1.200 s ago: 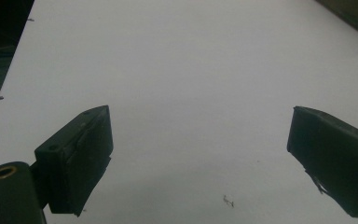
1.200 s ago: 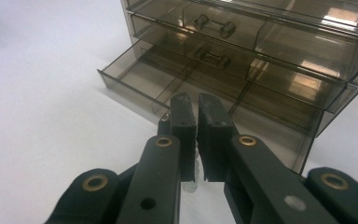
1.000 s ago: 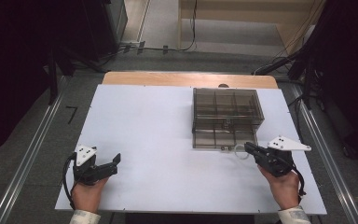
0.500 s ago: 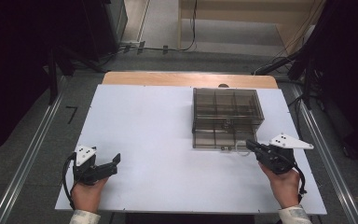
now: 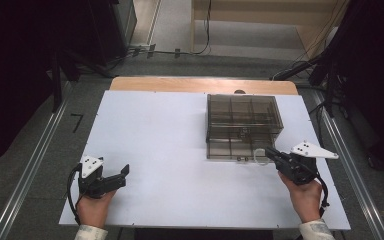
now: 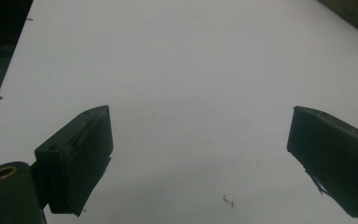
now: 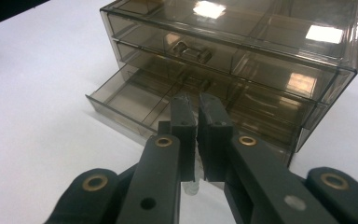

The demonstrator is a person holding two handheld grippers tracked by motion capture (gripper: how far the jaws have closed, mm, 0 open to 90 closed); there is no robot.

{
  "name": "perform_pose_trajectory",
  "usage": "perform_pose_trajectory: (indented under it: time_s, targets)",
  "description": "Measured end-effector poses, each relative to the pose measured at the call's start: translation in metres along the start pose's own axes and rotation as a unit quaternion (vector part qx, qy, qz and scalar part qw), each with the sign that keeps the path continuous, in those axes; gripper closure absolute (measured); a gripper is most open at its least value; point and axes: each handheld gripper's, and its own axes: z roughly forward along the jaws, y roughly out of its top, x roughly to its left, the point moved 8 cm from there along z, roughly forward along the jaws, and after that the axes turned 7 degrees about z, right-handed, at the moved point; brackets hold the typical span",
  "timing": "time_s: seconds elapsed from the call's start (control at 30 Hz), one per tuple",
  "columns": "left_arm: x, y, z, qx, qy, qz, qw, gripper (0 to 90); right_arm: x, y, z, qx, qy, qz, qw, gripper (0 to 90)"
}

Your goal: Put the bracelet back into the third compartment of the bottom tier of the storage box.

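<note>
Two claws: my right claw (image 7: 193, 109) is pressed together at the bottom drawer (image 7: 121, 100), slid partly out of the smoky translucent plastic drawer cabinet (image 5: 242, 125); my left claw (image 6: 200, 154) hangs spread above the white desk (image 5: 155, 130).

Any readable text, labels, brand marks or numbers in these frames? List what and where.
None readable.
Drawer box: smoked clear plastic, no label or print visible in the high view or the right gripper view.
White table: blank; a small dark speck in the left gripper view is not text.
Left hand-held gripper and right hand-held gripper: plain black jaws and grey plates, only screw holes, no markings.
Floor mark: a dark L-shaped tape corner, not a letter.
</note>
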Motion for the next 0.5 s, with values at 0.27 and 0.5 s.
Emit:
perform_pose_trajectory:
  time_s: [0.27,0.5]
  targets:
    - [-0.0001,0.0,0.0001,0.001,0.001,0.001,1.0,7.4,-0.0037,0.0035,0.0006,-0.006,0.0,0.008,1.0,83.5]
    - [-0.0005,-0.0002,0.0005,0.002,0.002,0.001,1.0,7.4,-0.0101,0.0092,0.0028,-0.015,-0.005,0.014,0.9998,83.5]
